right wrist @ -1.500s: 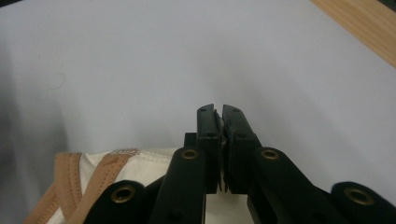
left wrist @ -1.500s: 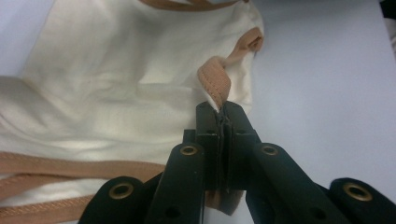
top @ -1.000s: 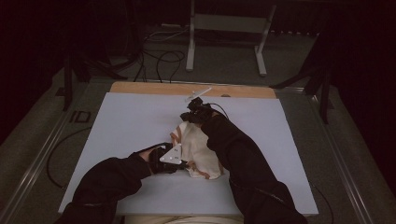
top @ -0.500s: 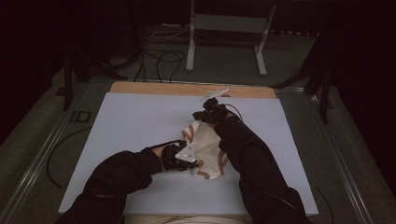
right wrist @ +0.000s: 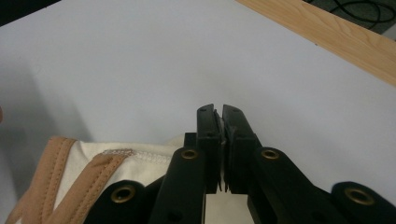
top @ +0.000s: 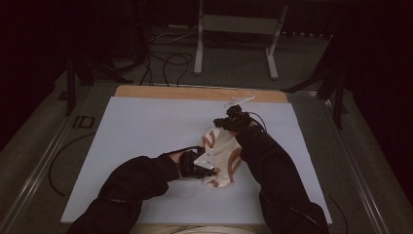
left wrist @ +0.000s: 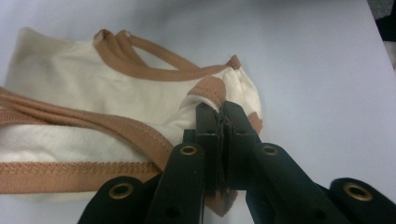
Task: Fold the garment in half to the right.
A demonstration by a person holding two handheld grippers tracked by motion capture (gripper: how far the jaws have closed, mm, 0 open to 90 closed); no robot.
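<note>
— Where does the garment lie?

— The cream garment with tan binding (top: pixel 221 155) sits crumpled near the middle of the white table cover (top: pixel 146 126), between the two hands. In the high view the left gripper (top: pixel 207 168) is at its near edge and the right gripper (top: pixel 226 122) at its far edge, so the cloth runs from one to the other.

— What is the left gripper doing?

— In the left gripper view its black jaws are pressed together on a fold of the cloth (left wrist: pixel 116 88), right where a tan-bound edge (left wrist: pixel 210 88) meets the cream fabric. A scrap of tan trim also pokes out below the jaws. The rest of the garment spreads away to the left of the jaws, with two tan straps running across it.

— And the right one?

— In the right gripper view the jaws of the right gripper (right wrist: pixel 218 112) stand nearly together, with only a thin slit at the tips. The cream fabric with its stitched hem (right wrist: pixel 130 156) and a tan strap (right wrist: pixel 56 177) comes up from the lower left and runs in under the jaws. A pale strip shows between them low down, so they seem to pinch the hem, though the contact itself is hidden by the jaw bodies.

— Anything beyond the cloth?

— The bare white cover, and at the far side the wooden table edge (right wrist: pixel 327 32).
</note>
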